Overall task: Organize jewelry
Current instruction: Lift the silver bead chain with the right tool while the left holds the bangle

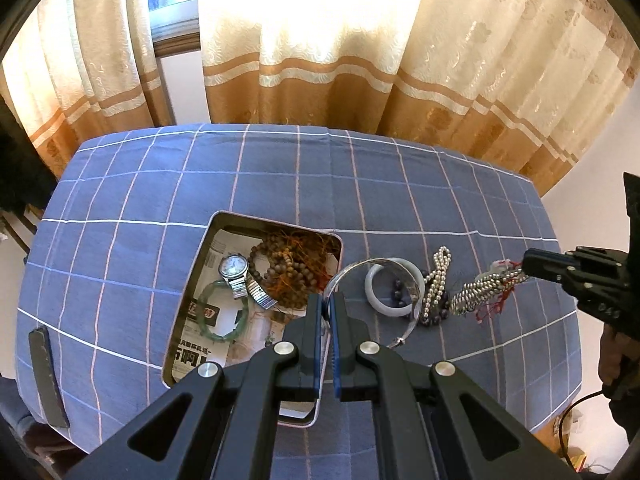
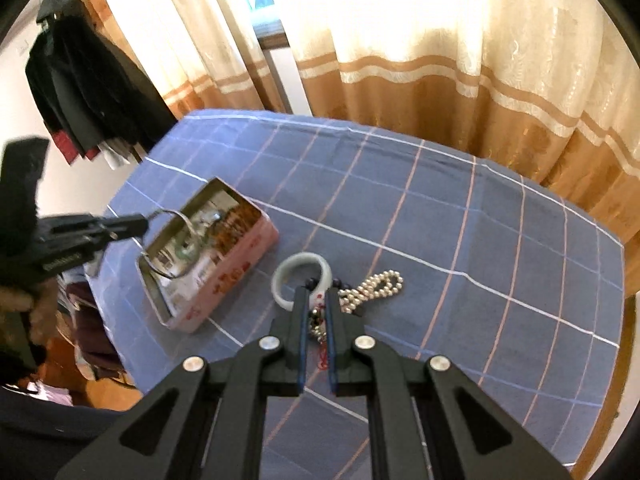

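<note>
left wrist: bangle [image 1: 360, 276] btwn tool [image 1: 330, 300] fingers

Plenty of bare tablecloth [image 1: 280, 168] behind the tin [image 1: 192, 280] — the right side's cluttered though: white bangle [image 1: 376, 292] and pearl strand [image 1: 436, 280] lying close together.

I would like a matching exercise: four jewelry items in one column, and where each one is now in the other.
Items:
1. wristwatch
2. silver bangle
3. white bangle
4. beaded strand with red threads

Places:
A. lying on the blue cloth
B. held by the right gripper
C. inside the tin
D. held by the left gripper

Pairs: 1-C, 2-D, 3-A, 4-B
</note>
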`<state>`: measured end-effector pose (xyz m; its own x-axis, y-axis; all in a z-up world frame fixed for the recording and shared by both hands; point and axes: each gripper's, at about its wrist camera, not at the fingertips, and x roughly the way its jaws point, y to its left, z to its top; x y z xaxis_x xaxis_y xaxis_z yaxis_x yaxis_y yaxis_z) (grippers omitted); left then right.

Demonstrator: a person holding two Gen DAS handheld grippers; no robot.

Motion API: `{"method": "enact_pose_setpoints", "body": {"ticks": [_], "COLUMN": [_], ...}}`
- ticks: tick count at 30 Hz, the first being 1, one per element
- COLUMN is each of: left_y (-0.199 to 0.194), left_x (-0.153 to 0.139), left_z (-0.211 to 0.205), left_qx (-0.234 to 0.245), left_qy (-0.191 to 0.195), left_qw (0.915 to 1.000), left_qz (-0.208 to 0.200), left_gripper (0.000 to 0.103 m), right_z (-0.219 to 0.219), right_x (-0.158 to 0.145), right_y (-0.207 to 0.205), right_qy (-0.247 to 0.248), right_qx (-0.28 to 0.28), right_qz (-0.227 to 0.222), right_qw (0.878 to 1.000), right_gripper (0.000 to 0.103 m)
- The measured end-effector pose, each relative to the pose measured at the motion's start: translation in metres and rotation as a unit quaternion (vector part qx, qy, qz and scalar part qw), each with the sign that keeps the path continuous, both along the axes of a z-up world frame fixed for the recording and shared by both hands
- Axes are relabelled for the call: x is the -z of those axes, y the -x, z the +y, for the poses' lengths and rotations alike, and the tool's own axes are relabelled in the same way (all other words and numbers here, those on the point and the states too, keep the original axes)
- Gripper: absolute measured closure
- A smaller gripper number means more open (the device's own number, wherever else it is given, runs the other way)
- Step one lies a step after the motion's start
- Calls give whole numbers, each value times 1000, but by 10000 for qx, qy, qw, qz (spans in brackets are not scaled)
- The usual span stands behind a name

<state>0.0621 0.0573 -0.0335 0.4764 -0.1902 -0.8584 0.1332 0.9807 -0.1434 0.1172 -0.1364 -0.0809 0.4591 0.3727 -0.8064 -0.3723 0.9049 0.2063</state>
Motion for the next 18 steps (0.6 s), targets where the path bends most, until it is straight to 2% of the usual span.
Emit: {"method": "enact_pose_setpoints", "body": {"ticks": [2,5,9,10,11,13,16,18], "left_y": [1,1,2,3,3,3,4,5], "left_x": [1,4,4,3,3,2,3,3], "left_z": [1,2,3,2,3,4,4,4], "left_qx": [-2,16,29,35,37,32,17,8], "left_qy": [13,14,18,12,11,12,15,22], "left_qw": [10000,10000,10000,10000,10000,10000,10000,10000], "left_qz": [6,44,52,44,35,25,31,42], "left_gripper": [100,100,100,100,100,100,100,100], "right_z": [1,3,-7,-11,-17,-27,-26,-14], "right_x": [4,30,83,90,97,103,98,95], "right_y": [1,-1,-3,-1,0,4,11,16], "right_qy": [-153,-315,-3,156,340,466,360,268], "right_qx": [-54,-59,294,429,611,808,798,555], "right_qz": [103,541,1204,1207,1161,1188,1127,1102], "right_qw": [9998,9980,9923,9916,9908,9885,9898,9920], "right_gripper": [93,93,90,88,81,73,73,73]}}
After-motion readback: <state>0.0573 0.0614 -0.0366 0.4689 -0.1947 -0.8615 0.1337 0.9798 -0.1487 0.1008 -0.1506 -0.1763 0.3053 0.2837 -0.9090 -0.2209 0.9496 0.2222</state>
